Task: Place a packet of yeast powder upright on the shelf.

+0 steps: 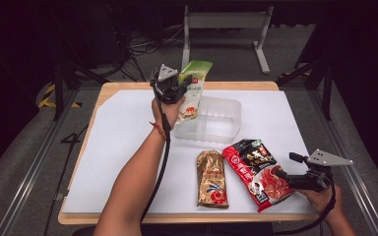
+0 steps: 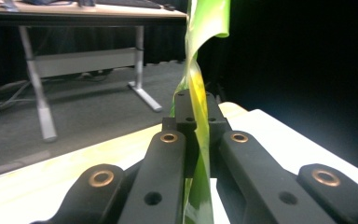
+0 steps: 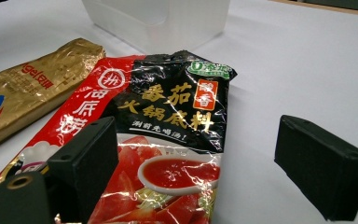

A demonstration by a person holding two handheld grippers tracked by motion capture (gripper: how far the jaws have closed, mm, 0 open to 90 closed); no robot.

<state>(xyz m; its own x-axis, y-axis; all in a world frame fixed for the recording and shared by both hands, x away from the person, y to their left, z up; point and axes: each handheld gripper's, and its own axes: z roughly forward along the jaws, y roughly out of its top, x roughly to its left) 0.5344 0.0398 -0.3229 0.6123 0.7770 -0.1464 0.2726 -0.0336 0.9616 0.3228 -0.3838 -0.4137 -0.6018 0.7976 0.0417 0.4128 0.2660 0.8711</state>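
My left gripper (image 1: 179, 89) is raised over the far side of the table, shut on a green and white pouch (image 1: 193, 88) that hangs upright at the left wall of a clear plastic container (image 1: 226, 105). In the left gripper view the jaws of the left gripper (image 2: 196, 105) pinch the pouch's thin green edge (image 2: 200, 88). My right gripper (image 1: 281, 175) rests low at the near right, open, beside a red and black sauce pouch (image 1: 255, 169). In the right gripper view that pouch (image 3: 168, 107) lies under the left jaw of the right gripper (image 3: 198, 140), unpinched.
A gold pouch (image 1: 211, 179) lies flat left of the red one, also seen as the gold pouch (image 3: 32, 88) in the right gripper view. A white sheet (image 1: 123, 147) covers the wooden table. The container (image 3: 158, 18) stands beyond the pouches. Table legs and cables stand on the floor behind.
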